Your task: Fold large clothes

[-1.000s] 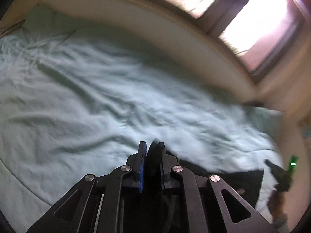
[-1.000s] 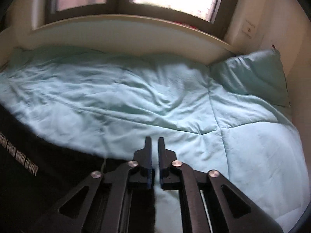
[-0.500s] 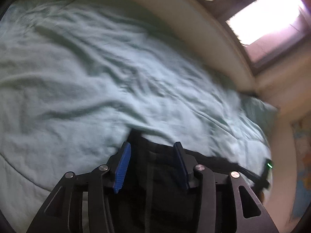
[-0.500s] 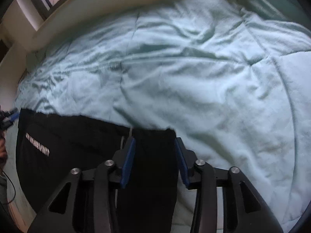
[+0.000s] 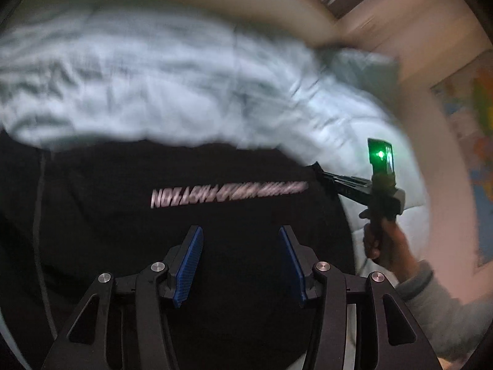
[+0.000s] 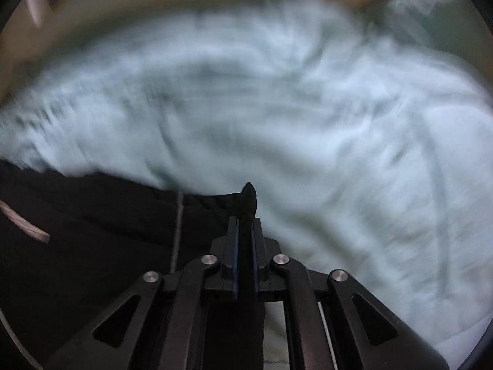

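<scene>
Over the black garment spread on the pale duvet, the left gripper now hangs with jaws wide apart, having let go. At the garment's far corner, the right gripper, open half a second ago, now pinches the cloth, so a new fold is probably starting.

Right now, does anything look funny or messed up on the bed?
Only one corner of the black garment sticks up, pinched in the right gripper. The pale green quilt is wrinkly. Nothing looks torn or spilled.
</scene>
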A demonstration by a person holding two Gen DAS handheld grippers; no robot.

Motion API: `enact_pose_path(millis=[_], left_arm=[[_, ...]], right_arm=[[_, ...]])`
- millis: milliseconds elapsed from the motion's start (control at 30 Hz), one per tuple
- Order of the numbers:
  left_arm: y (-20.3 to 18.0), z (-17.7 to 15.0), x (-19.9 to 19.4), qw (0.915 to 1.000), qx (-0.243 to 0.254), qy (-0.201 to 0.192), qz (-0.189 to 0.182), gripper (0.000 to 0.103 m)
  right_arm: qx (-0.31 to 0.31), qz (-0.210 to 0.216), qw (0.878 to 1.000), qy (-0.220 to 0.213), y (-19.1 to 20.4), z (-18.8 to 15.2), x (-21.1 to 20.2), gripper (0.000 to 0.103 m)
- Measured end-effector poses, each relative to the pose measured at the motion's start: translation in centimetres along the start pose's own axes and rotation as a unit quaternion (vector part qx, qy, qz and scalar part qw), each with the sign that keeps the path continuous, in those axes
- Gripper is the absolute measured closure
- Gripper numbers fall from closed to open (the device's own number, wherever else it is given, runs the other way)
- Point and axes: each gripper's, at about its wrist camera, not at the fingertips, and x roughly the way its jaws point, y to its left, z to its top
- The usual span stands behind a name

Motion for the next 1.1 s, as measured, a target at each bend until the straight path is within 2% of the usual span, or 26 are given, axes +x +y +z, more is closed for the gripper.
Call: enact_pose_path(millis=[67,100,133,200,267,333,400,500,533,667,700,767,833,900,967,1100], left_arm=[[0.3,-0.5,0.7,0.9999,-0.008,0.007,0.005,0.051],[0.2,-0.6,0.3,0.9999,-0.009,0.003,0.004,0.051],[0.0,-0.7,-0.4,1.0000,-0.009,0.000,0.004,0.050],[-0.2,-0.8,-1.9,0.9999,-0.005,-0.009,0.014,0.050],[-0.2,-1.2,-3.4,0.9995,0.000,-0.010,0.031,0.050],[-0.4,-1.8,-4.5,0.9991,-0.001,-0.014,0.041,0.050],[-0.6,-2.8,-5.6,0.9991,-0.004,-0.018,0.038,0.050],[-1.3,-4.7,-5.9,0.9995,-0.007,-0.011,0.028,0.049],[-1.5,-5.4,-5.7,0.9996,-0.009,-0.008,0.025,0.049],[-1.8,-8.0,-3.3,0.9987,-0.031,0.016,0.038,0.049],[-1.8,-8.7,-2.5,0.9980,-0.030,0.022,0.051,0.049],[-1.9,-9.5,-1.3,0.9971,-0.011,0.025,0.071,0.046],[-1.3,-9.8,0.9,0.9952,0.000,0.037,0.091,0.045],[-0.7,-9.8,3.2,0.9917,0.006,0.043,0.121,0.045],[-1.1,-9.3,3.8,0.9891,0.015,0.037,0.141,0.044],[-1.3,-8.7,1.6,0.9935,0.007,0.027,0.110,0.044]], right_arm=[[-0.010,-0.025,1.000,-0.004,0.7,-0.3,0.1,0.083],[-0.004,-0.027,1.000,-0.002,0.8,0.0,-0.7,0.079],[0.010,-0.011,1.000,-0.009,0.6,0.2,-2.1,0.074],[0.026,0.016,0.999,-0.039,0.4,0.1,-4.9,0.046],[0.025,0.022,0.996,-0.080,0.9,-0.6,-8.9,0.038],[0.012,0.033,0.993,-0.111,2.3,-1.8,-12.6,0.038],[0.007,0.055,0.991,-0.121,3.8,-3.3,-15.1,0.038],[-0.003,0.119,0.989,-0.093,8.0,-6.1,-16.3,0.038],[-0.010,0.125,0.989,-0.084,9.3,-7.0,-16.2,0.038],[-0.036,0.124,0.991,-0.032,14.7,-10.2,-13.4,0.038],[-0.030,0.118,0.993,-0.003,15.7,-10.8,-11.4,0.038],[-0.032,0.100,0.994,0.022,16.7,-11.4,-7.8,0.037],[-0.021,0.106,0.994,0.035,16.5,-11.4,-5.2,0.036],[-0.011,0.113,0.993,0.034,16.4,-11.2,-4.4,0.035],[-0.020,0.103,0.994,0.033,16.8,-11.0,-4.4,0.034],[0.013,0.164,0.986,0.021,14.8,-10.2,-6.6,0.032]])
